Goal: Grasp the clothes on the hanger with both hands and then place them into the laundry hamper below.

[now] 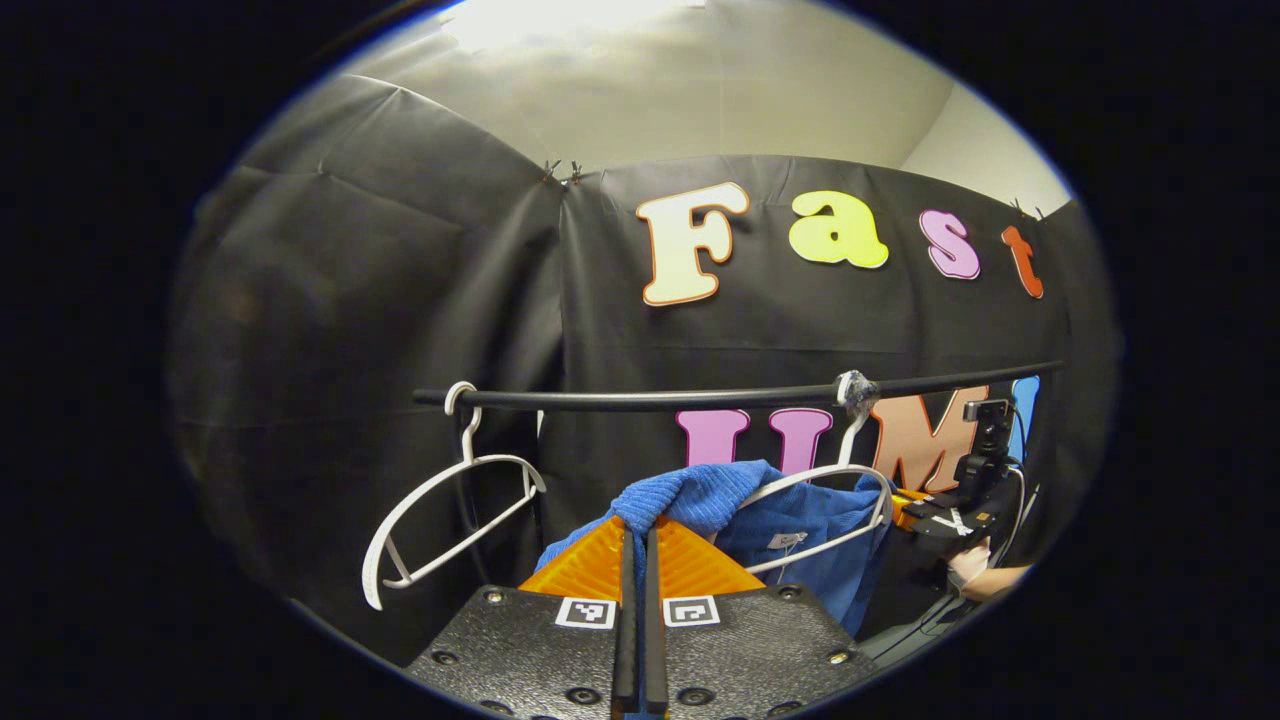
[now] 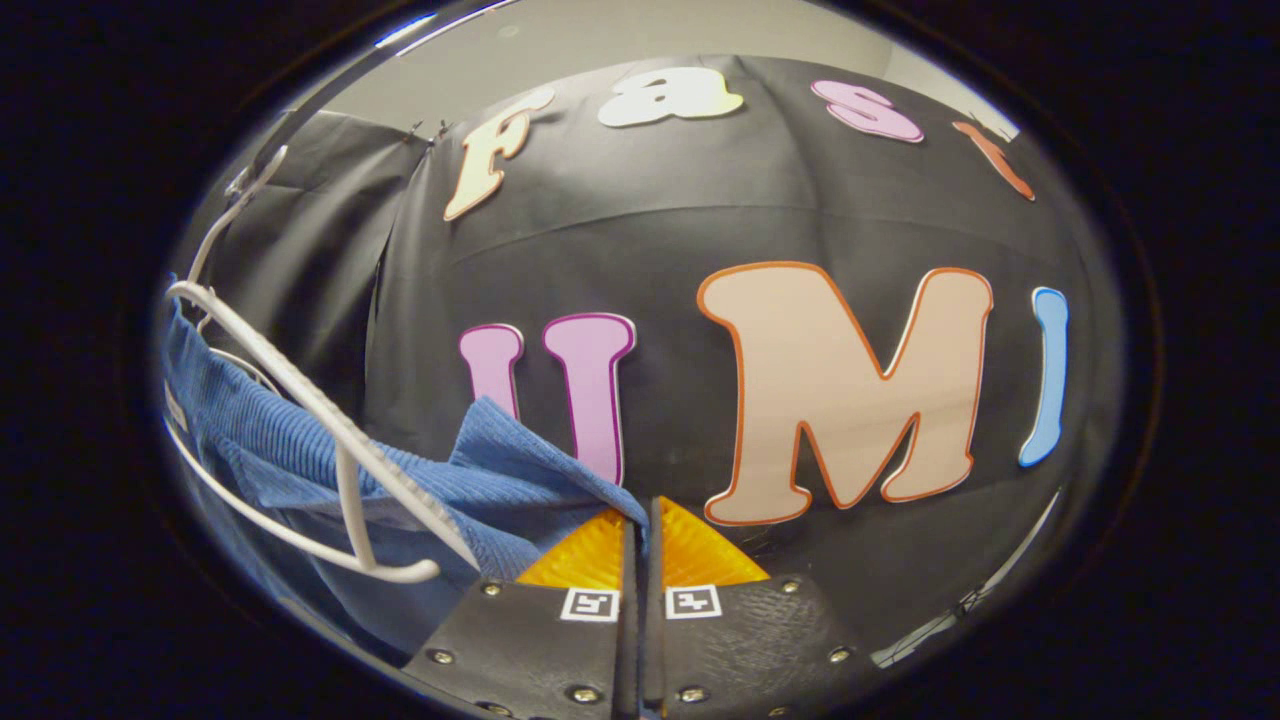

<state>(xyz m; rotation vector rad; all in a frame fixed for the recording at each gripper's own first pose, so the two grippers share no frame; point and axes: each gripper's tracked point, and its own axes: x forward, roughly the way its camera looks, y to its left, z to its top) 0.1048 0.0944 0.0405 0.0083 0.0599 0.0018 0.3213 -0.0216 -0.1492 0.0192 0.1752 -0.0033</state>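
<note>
In the left gripper view, our left gripper (image 1: 640,545) pointed straight ahead with its fingers drawn together on a bunched fold of the blue garment (image 1: 700,495), which rose at twelve o'clock from the tips. The rest of the cloth ran toward three o'clock, draped over the white hanger (image 1: 850,478) that hung from the black rail (image 1: 700,398). A bare hanger (image 1: 440,520) hung at ten o'clock. The right gripper (image 1: 945,520), held in a hand (image 1: 975,570), sat at three o'clock just past the garment's far end.

In the right gripper view, our right gripper (image 2: 640,525) was also closed, pinching a corner of the blue garment (image 2: 500,470); the cloth stretched off toward nine o'clock, its hanger (image 2: 300,400) tilted across it. So the garment's long axis lay between the two grips (both equally near, we judged), still hooked over the hanger. We could not see the hamper.
</note>
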